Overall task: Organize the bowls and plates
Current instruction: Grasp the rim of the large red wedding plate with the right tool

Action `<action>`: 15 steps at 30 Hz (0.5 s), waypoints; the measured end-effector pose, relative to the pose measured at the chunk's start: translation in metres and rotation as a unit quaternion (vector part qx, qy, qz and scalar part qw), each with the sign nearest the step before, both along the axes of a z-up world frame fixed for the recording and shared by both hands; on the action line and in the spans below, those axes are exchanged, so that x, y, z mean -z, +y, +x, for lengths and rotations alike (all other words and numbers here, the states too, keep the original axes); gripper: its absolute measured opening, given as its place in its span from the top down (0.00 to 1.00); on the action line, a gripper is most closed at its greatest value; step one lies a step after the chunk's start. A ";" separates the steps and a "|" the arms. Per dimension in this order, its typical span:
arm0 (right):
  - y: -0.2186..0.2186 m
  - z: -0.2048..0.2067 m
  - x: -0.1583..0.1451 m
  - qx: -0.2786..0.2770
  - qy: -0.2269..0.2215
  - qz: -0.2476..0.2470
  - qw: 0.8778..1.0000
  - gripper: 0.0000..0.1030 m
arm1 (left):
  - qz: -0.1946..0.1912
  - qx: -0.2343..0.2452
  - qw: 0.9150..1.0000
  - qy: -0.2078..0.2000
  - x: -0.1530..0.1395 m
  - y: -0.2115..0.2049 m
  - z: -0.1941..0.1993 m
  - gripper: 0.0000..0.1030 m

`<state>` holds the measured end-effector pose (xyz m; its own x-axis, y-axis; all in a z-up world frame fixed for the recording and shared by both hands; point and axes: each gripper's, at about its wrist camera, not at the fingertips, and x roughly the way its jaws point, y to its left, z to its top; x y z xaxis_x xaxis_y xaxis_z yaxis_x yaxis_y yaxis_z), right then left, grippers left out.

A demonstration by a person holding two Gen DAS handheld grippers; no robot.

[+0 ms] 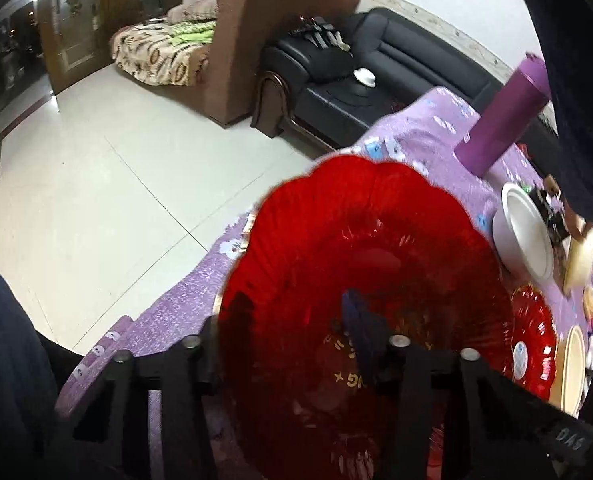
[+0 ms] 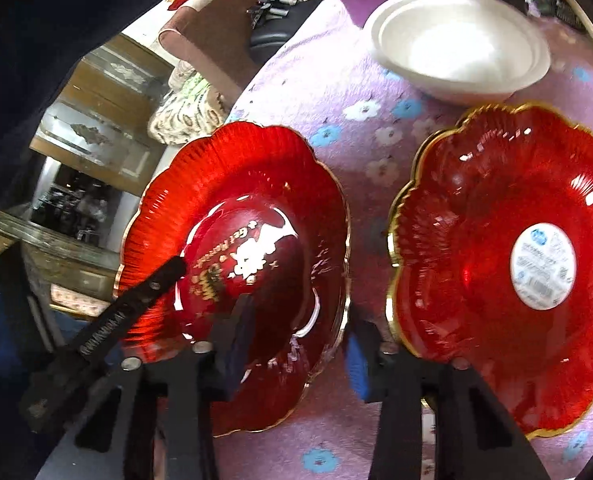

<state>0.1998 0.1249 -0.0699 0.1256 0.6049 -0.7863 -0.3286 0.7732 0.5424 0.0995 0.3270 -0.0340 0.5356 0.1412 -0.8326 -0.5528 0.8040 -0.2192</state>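
A red scalloped glass plate with a gold rim and gold lettering (image 1: 356, 248) (image 2: 236, 200) sits tilted between both grippers, over a purple flowered tablecloth (image 2: 356, 120). My left gripper (image 1: 282, 332) is shut on one side of its rim, with one pad showing through the red glass. My right gripper (image 2: 296, 332) is shut on the opposite rim, one pad inside the plate and the blue pad outside. One of the left gripper's fingers (image 2: 136, 304) shows on the plate's far rim in the right wrist view. A second red plate with a round sticker (image 2: 496, 260) (image 1: 532, 336) lies flat beside it.
White nested bowls (image 2: 456, 48) (image 1: 524, 236) stand behind the plates. A purple tumbler (image 1: 504, 120) stands further back, and a cream plate (image 1: 572, 364) lies at the right. The table edge (image 1: 168, 312) drops to a tiled floor, with sofas beyond.
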 end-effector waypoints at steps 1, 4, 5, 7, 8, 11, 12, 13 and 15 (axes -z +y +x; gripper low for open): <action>-0.002 -0.001 -0.001 -0.001 -0.008 -0.003 1.000 0.64 | 0.004 -0.002 1.000 -0.003 -0.002 0.000 -0.002 0.65; -0.007 -0.008 -0.009 -0.006 -0.037 -0.010 0.999 0.73 | 0.003 -0.002 1.000 -0.017 -0.010 -0.001 -0.010 0.68; -0.007 -0.009 -0.011 -0.007 -0.047 -0.011 0.999 0.73 | 0.002 -0.002 1.000 -0.020 -0.013 -0.002 -0.013 0.68; -0.008 -0.018 -0.021 -0.010 -0.072 -0.019 0.997 0.73 | 0.006 -0.003 1.000 -0.028 -0.019 -0.006 -0.019 0.68; -0.006 -0.022 -0.024 -0.012 -0.085 -0.024 0.996 0.73 | 0.009 -0.002 0.999 -0.031 -0.022 -0.008 -0.023 0.68; -0.010 -0.036 -0.035 -0.018 -0.117 -0.035 0.992 0.73 | 0.015 0.000 0.999 -0.044 -0.031 -0.013 -0.033 0.68; -0.012 -0.040 -0.038 -0.020 -0.124 -0.037 0.991 0.73 | 0.016 0.000 0.999 -0.047 -0.033 -0.014 -0.036 0.68; -0.012 -0.044 -0.039 -0.022 -0.128 -0.038 0.991 0.73 | 0.018 0.002 0.999 -0.051 -0.035 -0.016 -0.041 0.68; -0.015 -0.050 -0.036 -0.022 -0.130 -0.038 0.990 0.73 | 0.023 0.005 0.998 -0.055 -0.036 -0.019 -0.049 0.68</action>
